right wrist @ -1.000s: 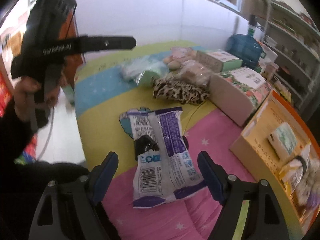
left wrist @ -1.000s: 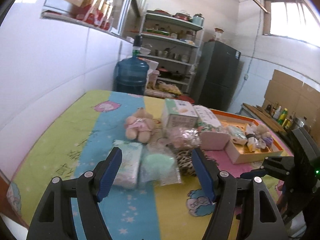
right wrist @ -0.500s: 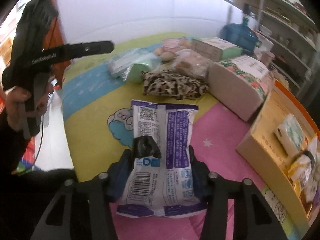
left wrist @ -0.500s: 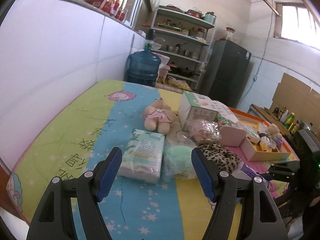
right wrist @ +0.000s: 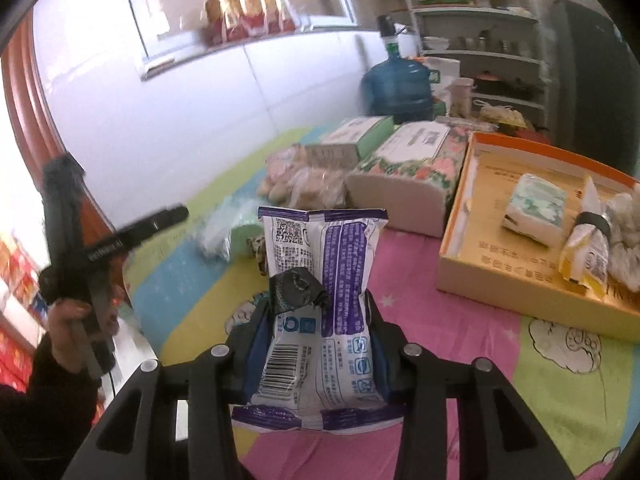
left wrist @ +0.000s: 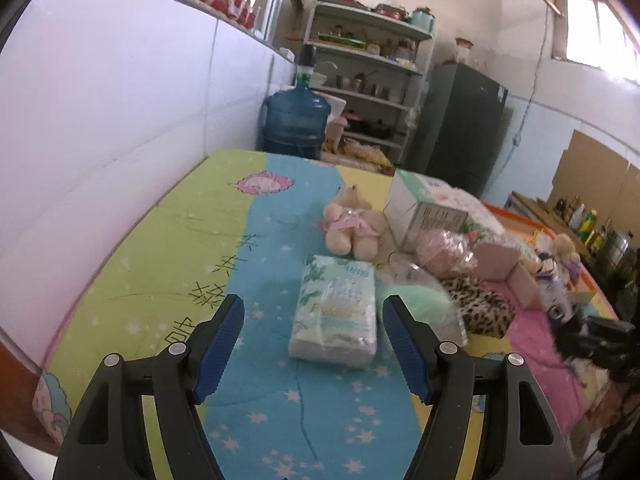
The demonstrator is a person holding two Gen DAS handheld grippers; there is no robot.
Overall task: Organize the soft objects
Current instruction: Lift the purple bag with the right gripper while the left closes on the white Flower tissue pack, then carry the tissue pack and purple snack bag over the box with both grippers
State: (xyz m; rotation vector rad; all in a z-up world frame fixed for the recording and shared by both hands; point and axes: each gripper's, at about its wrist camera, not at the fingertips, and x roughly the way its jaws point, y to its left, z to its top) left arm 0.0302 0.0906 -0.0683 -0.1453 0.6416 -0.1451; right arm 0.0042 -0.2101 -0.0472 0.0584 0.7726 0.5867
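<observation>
My right gripper [right wrist: 316,344] is shut on a white and purple snack bag [right wrist: 320,280] and holds it lifted above the pink part of the cloth. An orange tray [right wrist: 500,288] to its right holds a tissue pack [right wrist: 534,208] and other soft things. My left gripper [left wrist: 312,340] is open and empty, just in front of a green and white tissue pack [left wrist: 336,308]. Behind the pack lie a pink teddy [left wrist: 352,228], a green soft thing in a clear bag [left wrist: 416,300] and a leopard-print cloth [left wrist: 476,304].
A floral tissue box [right wrist: 408,172] and a green and white box [left wrist: 424,208] stand mid-table. A blue water jug [left wrist: 296,120], shelves and a dark fridge [left wrist: 460,128] stand behind the table. A white wall runs along the left. The left gripper shows at the left of the right wrist view [right wrist: 116,240].
My right gripper closed on the snack bag and lifted it off the cloth. My left gripper moved left and closer to the tissue pack, staying open.
</observation>
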